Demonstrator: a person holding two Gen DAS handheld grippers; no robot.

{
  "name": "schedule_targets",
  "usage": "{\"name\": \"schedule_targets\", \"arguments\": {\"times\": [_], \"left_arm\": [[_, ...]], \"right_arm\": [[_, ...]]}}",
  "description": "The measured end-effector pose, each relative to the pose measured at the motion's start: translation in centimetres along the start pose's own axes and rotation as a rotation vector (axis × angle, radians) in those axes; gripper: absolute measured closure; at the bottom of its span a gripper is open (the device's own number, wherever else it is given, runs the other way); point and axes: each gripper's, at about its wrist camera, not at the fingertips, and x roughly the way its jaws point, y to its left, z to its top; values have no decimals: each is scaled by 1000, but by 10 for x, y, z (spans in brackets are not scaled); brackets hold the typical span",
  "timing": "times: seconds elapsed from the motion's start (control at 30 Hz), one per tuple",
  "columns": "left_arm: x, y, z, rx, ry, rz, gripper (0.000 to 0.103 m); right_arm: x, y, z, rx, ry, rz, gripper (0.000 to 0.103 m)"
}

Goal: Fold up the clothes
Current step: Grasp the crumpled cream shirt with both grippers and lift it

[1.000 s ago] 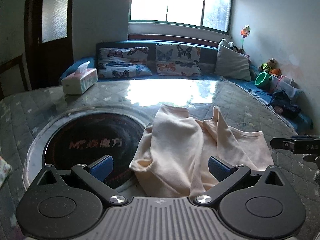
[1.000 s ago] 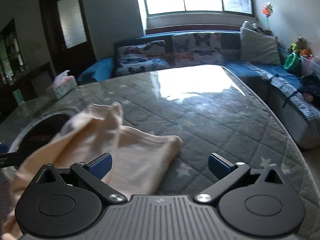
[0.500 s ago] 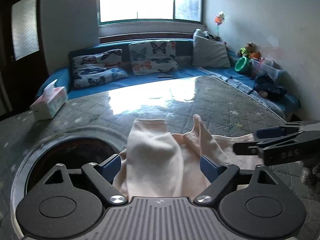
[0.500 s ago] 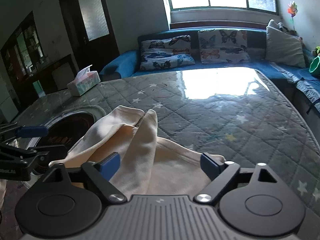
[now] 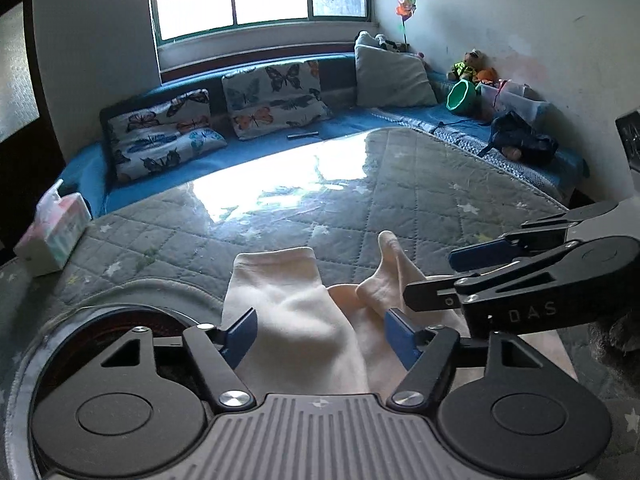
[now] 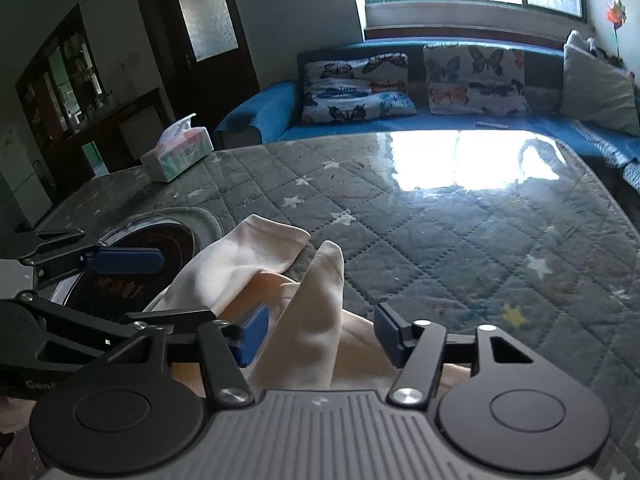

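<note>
A cream garment (image 5: 304, 320) lies crumpled on the quilted grey table cover (image 5: 360, 208), partly over a round dark inset (image 5: 120, 328). One sleeve lies flat toward the window and a second cloth end stands up in a peak (image 6: 324, 280). My left gripper (image 5: 320, 336) is open, its blue pads (image 5: 240, 336) on either side of the flat sleeve. My right gripper (image 6: 320, 334) is open around the peaked cloth (image 6: 312, 340). The two grippers are side by side; each shows in the other's view, the right one (image 5: 472, 264) and the left one (image 6: 132, 264).
A tissue box (image 5: 52, 236) sits at the table's far left edge. A blue sofa with butterfly cushions (image 5: 276, 96) runs along the window wall, with toys and a green bowl (image 5: 464, 96) at the right. A dark door and cabinet (image 6: 80, 80) stand at the left.
Both grippers have moved in low over the garment and closer together. The cloth now lies between each pair of fingers. The garment's sleeve ends look more bunched.
</note>
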Motion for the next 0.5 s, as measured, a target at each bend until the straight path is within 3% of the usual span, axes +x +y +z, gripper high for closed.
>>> {"name": "schedule_targets", "arguments": {"times": [0.1, 0.27, 0.43, 0.5], "left_arm": [[10, 4, -1, 6, 17, -10, 47], [24, 4, -5, 23, 42, -22, 49], [32, -1, -3, 26, 48, -12, 49], [32, -2, -2, 24, 46, -13, 49]], "right_arm": [[10, -3, 4, 4, 12, 24, 51], [23, -4, 9, 6, 31, 46, 59], [29, -6, 8, -1, 42, 29, 87], [24, -8, 8, 4, 32, 22, 93]]}}
